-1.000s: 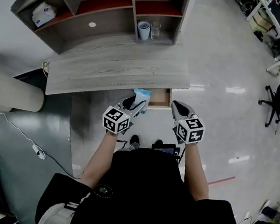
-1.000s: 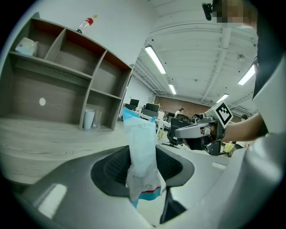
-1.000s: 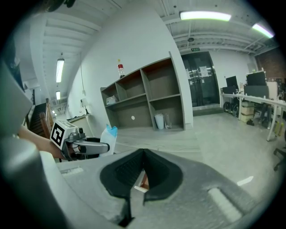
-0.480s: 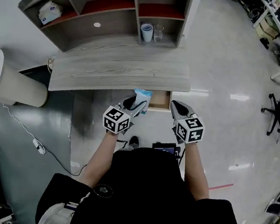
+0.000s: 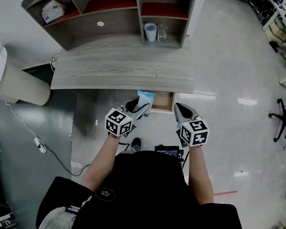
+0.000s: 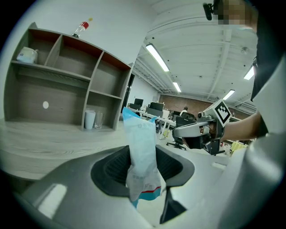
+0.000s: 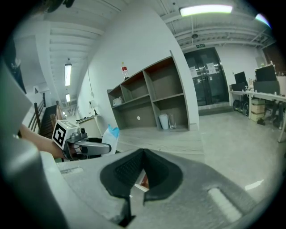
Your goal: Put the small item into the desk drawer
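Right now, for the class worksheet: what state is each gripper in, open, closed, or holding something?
Left gripper: closed on the white and blue plastic packet.
Right gripper: closed, nothing between its jaws.

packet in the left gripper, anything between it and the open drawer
Nothing visible does. The packet, held in the left gripper, is at the front left corner of the open drawer; the right gripper is off to its right.
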A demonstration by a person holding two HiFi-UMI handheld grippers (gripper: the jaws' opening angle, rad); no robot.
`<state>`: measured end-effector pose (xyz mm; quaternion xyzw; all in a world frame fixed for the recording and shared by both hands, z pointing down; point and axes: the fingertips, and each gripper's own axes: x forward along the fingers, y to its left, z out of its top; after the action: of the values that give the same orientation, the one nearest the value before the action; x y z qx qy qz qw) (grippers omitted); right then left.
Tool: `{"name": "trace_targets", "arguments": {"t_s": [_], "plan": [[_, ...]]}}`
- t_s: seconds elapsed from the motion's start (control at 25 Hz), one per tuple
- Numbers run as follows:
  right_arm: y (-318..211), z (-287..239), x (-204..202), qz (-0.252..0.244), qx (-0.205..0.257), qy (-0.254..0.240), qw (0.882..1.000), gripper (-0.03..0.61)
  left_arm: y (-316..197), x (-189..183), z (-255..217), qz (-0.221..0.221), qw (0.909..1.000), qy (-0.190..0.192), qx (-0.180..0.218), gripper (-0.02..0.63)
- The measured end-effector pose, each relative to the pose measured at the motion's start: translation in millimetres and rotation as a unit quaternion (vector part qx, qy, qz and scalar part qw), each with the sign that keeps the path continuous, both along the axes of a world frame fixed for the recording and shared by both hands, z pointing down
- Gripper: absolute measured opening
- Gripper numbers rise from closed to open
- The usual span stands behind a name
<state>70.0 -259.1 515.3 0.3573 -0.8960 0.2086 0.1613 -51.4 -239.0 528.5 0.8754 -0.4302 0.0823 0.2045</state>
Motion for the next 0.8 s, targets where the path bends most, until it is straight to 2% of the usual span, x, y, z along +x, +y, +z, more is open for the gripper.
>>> {"name": "trace_targets", "arguments": {"t_s": [0.48,0.64,0.8], "plan": [[1,13,29,-0.031,-0.017,-0.011,0.999,-0.005,3,18,4,-0.034,0.9993,-0.015,-0.008,0.173],[1,21,27,-0.041,-0.024,-0.01,0.999,-0.005,1,17,10,-0.017,0.999,-0.038,-0.012,0.173],[0,27,25,-0.041,-0.03,-0.012,0.999,-0.005,-6,19,18,0.017,0.9966,-0.078,-0.02,0.173]]}}
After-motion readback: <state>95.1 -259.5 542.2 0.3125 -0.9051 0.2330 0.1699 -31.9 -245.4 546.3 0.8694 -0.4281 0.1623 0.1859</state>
